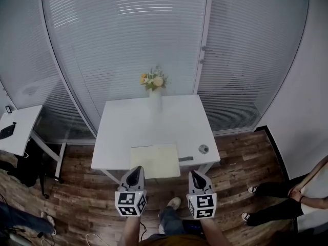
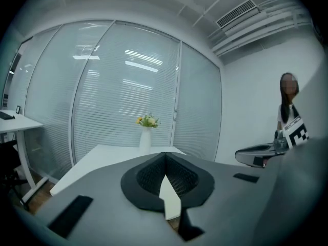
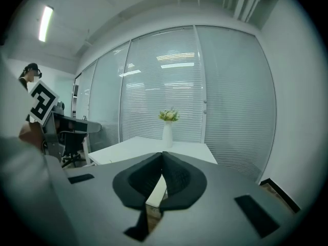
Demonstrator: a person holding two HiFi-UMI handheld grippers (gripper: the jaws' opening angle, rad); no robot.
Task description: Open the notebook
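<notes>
A closed cream notebook [image 1: 154, 161] lies at the front edge of the white table [image 1: 123, 132]. My left gripper [image 1: 135, 173] and right gripper [image 1: 198, 176] hover side by side just in front of that edge, left and right of the notebook, not touching it. Both are shut with nothing between the jaws. In the left gripper view the shut jaws [image 2: 165, 158] point level across the table, with a sliver of the notebook [image 2: 169, 199] below them. The right gripper view shows the same: shut jaws [image 3: 163, 157] and a strip of notebook [image 3: 157, 192].
A white vase of flowers [image 1: 155, 92] stands at the table's far edge. A small round object [image 1: 203, 148] and a dark strip [image 1: 185, 159] lie right of the notebook. A side desk [image 1: 20, 129] stands left, a person [image 1: 287, 196] right, blinds-covered glass behind.
</notes>
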